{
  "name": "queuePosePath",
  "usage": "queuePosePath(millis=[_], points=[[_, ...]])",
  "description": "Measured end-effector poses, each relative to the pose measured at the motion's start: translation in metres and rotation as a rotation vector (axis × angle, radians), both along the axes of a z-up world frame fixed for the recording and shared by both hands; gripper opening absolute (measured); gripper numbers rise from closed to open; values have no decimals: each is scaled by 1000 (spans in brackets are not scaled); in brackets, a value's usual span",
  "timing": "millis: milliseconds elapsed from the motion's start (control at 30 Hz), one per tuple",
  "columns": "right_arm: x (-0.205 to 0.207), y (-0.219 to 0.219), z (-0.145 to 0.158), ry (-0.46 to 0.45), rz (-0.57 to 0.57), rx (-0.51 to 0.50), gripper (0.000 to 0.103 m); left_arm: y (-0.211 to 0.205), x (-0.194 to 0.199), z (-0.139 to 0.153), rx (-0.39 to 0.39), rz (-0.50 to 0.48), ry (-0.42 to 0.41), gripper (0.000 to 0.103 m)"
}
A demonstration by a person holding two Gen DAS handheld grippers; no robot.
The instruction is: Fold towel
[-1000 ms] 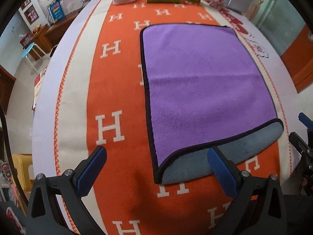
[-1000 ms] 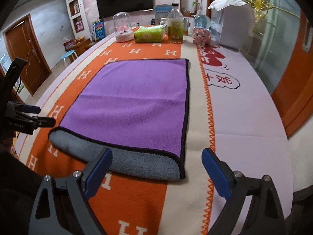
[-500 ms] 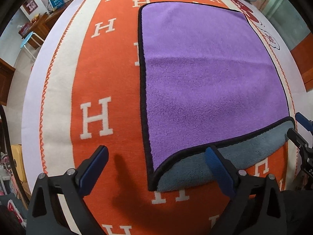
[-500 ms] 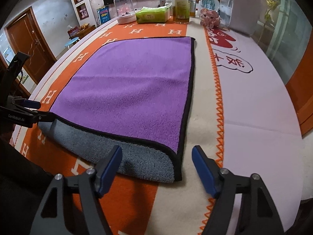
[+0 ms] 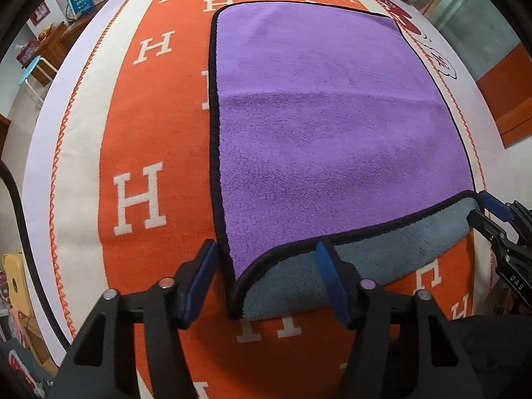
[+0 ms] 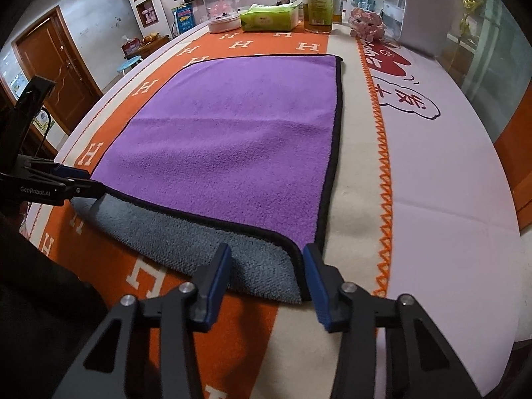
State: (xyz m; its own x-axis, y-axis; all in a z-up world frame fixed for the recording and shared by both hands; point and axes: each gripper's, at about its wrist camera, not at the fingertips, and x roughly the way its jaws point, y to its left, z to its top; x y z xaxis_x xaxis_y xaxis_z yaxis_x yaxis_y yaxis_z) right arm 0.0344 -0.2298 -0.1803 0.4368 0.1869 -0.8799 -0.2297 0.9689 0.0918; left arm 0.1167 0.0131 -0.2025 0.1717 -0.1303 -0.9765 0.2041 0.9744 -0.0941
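Note:
A purple towel [image 5: 326, 116] with black trim and a grey underside lies flat on the orange runner; its near edge is folded over, showing a grey strip [image 5: 365, 259]. My left gripper [image 5: 266, 272] is open, its jaws straddling the towel's near left corner. My right gripper [image 6: 266, 272] is open, its jaws straddling the near right corner [image 6: 292, 266]. The towel fills the right wrist view [image 6: 239, 133]. The right gripper also shows in the left wrist view [image 5: 488, 209], and the left gripper in the right wrist view [image 6: 83, 183].
An orange runner [image 5: 139, 153] with white H letters covers the table. At the far end stand a glass dome [image 6: 221, 10], a green tissue pack [image 6: 269, 16], a bottle [image 6: 317, 3], a pink toy [image 6: 367, 21] and a white appliance [image 6: 422, 10]. The table edge is at the right [image 6: 512, 232].
Both grippers have moved forward and down to the towel's near corners, and their jaws have narrowed around the folded edge. The towel has not moved.

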Motion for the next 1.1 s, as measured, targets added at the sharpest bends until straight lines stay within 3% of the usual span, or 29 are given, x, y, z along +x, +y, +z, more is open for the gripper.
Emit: queuePosePath(millis=[300,367,467,667,1100], points=[[-7,2,1,-6,-17,-6,23,6,-7,4,3,-4,-13,30],[-8,2,1,-6,-22,-7,21,11,-10,5,-19,-3,-5,18],[-8,3,2,-6,-28,-9,16,20,-17,7,-23,-10,-4,12],[-8,1,1,-4,-41,-16,6,24,-20,6,-50,-9,6,7],[-3,0,7,-15,-45,-26,4,29,-21,13,-53,-38,2,5]])
